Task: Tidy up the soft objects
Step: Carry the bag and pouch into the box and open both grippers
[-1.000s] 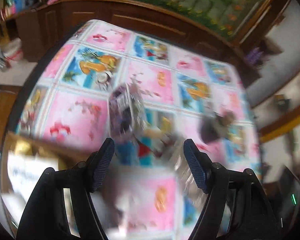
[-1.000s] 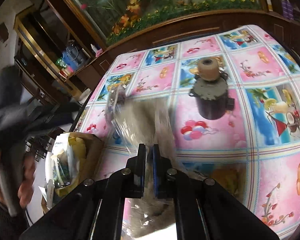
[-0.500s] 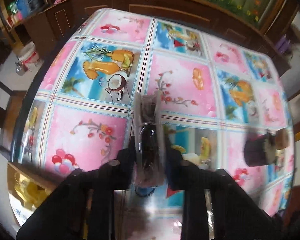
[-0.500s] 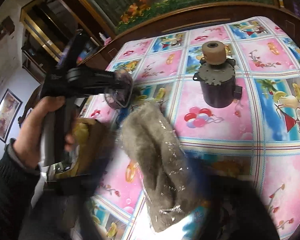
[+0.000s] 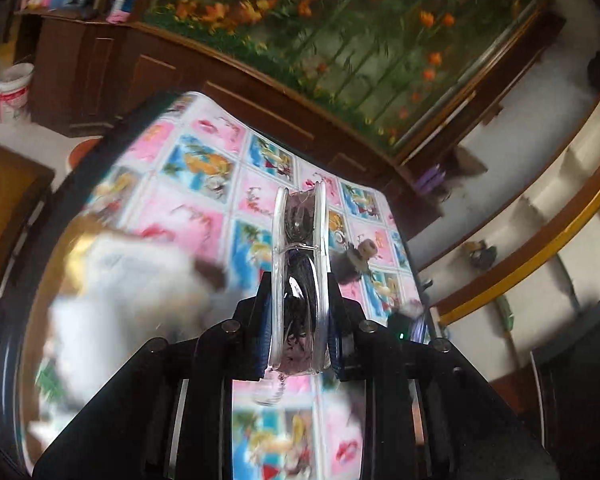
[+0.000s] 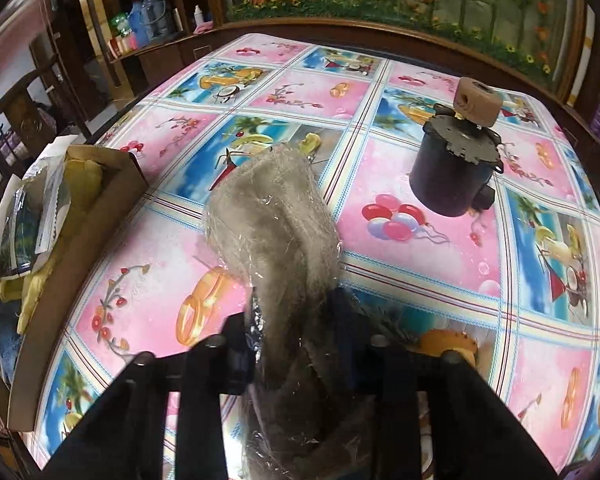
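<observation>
My left gripper (image 5: 300, 312) pinches a clear packet of dark fibres (image 5: 299, 280) at frame centre. My right gripper (image 6: 296, 340) is closing around a plastic-wrapped grey fur bundle (image 6: 276, 232); I should squeeze gently. The cardboard box (image 6: 100, 216), at left, holds yellow cloth and packets.

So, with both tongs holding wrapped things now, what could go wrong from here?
1. The right tongs are closing on only the near end of the grey fluffy bundle; its slick clear wrap may let it slide out.
2. The left tongs pinch a narrow clear packet edge-on; it could twist free before reaching the cardboard box.
</observation>
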Tool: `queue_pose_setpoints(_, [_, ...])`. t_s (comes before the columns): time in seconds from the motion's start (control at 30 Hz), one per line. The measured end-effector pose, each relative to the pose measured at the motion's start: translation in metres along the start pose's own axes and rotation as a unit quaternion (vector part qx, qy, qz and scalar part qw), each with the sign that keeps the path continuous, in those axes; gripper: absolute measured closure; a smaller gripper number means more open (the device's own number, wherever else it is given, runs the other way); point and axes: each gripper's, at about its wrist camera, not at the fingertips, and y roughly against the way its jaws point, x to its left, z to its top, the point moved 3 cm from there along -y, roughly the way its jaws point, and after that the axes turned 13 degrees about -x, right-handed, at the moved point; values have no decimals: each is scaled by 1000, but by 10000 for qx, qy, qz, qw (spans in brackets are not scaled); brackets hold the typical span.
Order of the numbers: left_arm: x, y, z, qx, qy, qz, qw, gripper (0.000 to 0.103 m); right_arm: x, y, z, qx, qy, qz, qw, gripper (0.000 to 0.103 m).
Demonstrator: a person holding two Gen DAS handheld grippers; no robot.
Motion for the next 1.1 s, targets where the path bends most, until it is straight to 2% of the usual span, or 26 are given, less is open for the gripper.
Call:
queue_pose_setpoints(0.1, [31,34,-23,-153,442,-172,9988,81,-2,17,3,-272,-134,-50,9995,86])
queue_pose_setpoints(0.2, [60,44,-39,-133,713,-153,9972,81,4,47,12,-584,-331,122,9977,86])
queue_pose_setpoints(0.3, [80,44,-48,-97,1067,-315,9937,81,40,88,32,-933,-322,759,9922,86])
queue_pose_setpoints(0.4, [92,44,-53,-39,1323,-426,9903,81,90,105,60,-980,-103,1295,9867,85])
queue_pose_setpoints(0.5, [104,45,-56,1,1501,-530,9873,81,136,89,84,-772,90,1658,9831,85])
queue_pose_setpoints(0.63, [126,41,-61,100,1721,-472,9839,81,180,42,100,-417,238,1807,9824,85])
queue_pose_setpoints(0.77, [141,29,-66,195,1864,-486,9811,81,212,-7,99,-72,605,1663,9842,83])
queue_pose_setpoints(0.83, [150,28,-69,195,2058,-541,9769,79,218,-17,87,83,678,1590,9849,82])
queue_pose_setpoints(0.93, [162,22,-70,210,2182,-514,9743,76,222,-22,79,122,775,1501,9855,82])
queue_pose_setpoints(1.0, [171,19,-71,197,2371,-594,9695,76,221,-27,79,165,719,1446,9867,83])
queue_pose_setpoints(1.1, [175,21,-72,110,2310,-471,9718,72,222,-32,78,147,704,1466,9866,83])
